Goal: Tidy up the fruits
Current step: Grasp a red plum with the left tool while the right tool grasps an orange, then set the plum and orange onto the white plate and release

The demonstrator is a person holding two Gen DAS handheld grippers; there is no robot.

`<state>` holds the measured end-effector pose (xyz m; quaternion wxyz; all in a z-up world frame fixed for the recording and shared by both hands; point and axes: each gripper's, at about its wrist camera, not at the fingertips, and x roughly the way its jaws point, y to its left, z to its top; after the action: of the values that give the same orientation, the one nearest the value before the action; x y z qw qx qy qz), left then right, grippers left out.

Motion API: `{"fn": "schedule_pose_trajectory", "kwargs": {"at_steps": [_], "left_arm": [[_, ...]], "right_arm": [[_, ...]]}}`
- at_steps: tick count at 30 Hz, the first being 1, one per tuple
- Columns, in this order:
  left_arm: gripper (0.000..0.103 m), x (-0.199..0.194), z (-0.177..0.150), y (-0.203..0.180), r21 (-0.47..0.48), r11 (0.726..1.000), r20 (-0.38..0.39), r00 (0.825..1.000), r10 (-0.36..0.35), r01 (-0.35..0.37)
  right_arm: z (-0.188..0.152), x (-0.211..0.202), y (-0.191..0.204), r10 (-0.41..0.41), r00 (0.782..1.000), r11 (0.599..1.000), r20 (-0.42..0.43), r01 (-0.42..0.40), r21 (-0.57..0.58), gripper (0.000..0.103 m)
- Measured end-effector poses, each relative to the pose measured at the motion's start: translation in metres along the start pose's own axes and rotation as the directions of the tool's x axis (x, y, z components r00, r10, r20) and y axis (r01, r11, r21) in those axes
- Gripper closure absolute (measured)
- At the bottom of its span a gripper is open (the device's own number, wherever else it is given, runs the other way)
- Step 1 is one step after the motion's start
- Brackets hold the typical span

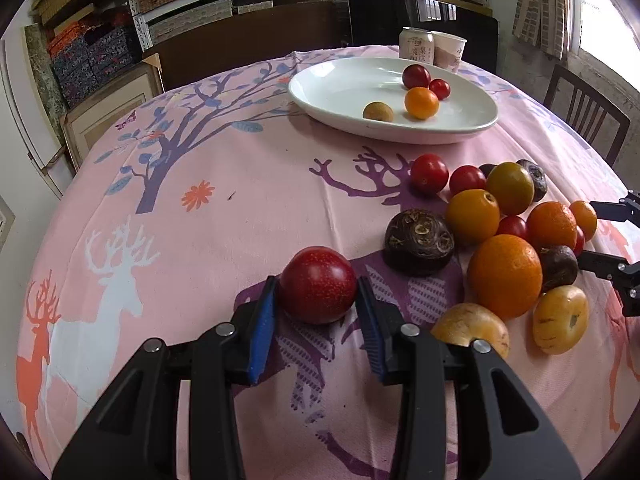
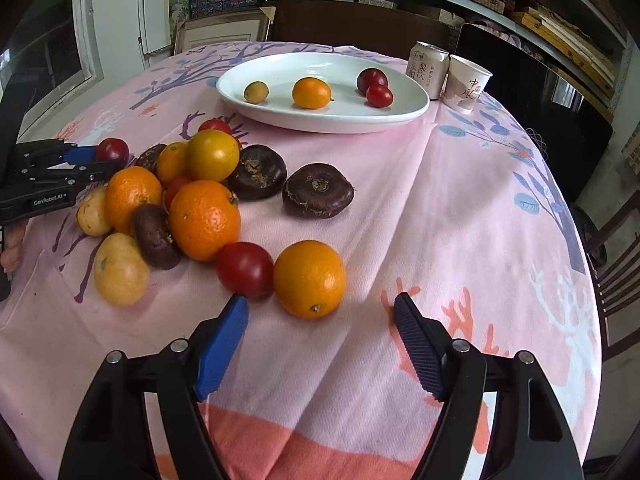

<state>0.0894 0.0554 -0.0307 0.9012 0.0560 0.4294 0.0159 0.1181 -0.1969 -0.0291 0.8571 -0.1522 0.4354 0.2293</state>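
Note:
My left gripper [image 1: 316,284] is shut on a red plum [image 1: 318,280] that rests on the pink tablecloth; both blue pads touch its sides. The right wrist view shows that gripper [image 2: 100,160] at the left with the plum [image 2: 113,149] between its fingers. My right gripper [image 2: 320,304] stands open just short of an orange [image 2: 310,278], beside a red tomato [image 2: 245,269]. A pile of oranges, tomatoes, yellow fruits and dark water chestnuts [image 2: 180,192] lies between the two grippers. The white plate [image 1: 320,108] at the back holds several small fruits.
A drink can [image 2: 428,68] and a paper cup [image 2: 466,84] stand right behind the plate [image 2: 240,96]. Two water chestnuts [image 2: 318,196] lie apart from the pile. A chair [image 1: 584,116] stands at the table's far right edge. Shelves with boxes fill the background.

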Motion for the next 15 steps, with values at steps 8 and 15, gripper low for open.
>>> {"fn": "schedule_pose_trajectory", "kwargs": {"at_steps": [8,15], "left_arm": [[0.065,-0.001,0.0,0.002,-0.007,1.0,-0.008,1.0,-0.022,0.021],[0.065,-0.002,-0.001,-0.001,0.011,1.0,-0.015,1.0,-0.022,0.022]], "right_arm": [[0.007,-0.006,-0.012,0.084,0.996,0.995,0.036,-0.086,0.057,0.068],[0.013,0.002,-0.01,0.046,0.999,0.999,0.026,-0.047,0.026,0.067]]}}
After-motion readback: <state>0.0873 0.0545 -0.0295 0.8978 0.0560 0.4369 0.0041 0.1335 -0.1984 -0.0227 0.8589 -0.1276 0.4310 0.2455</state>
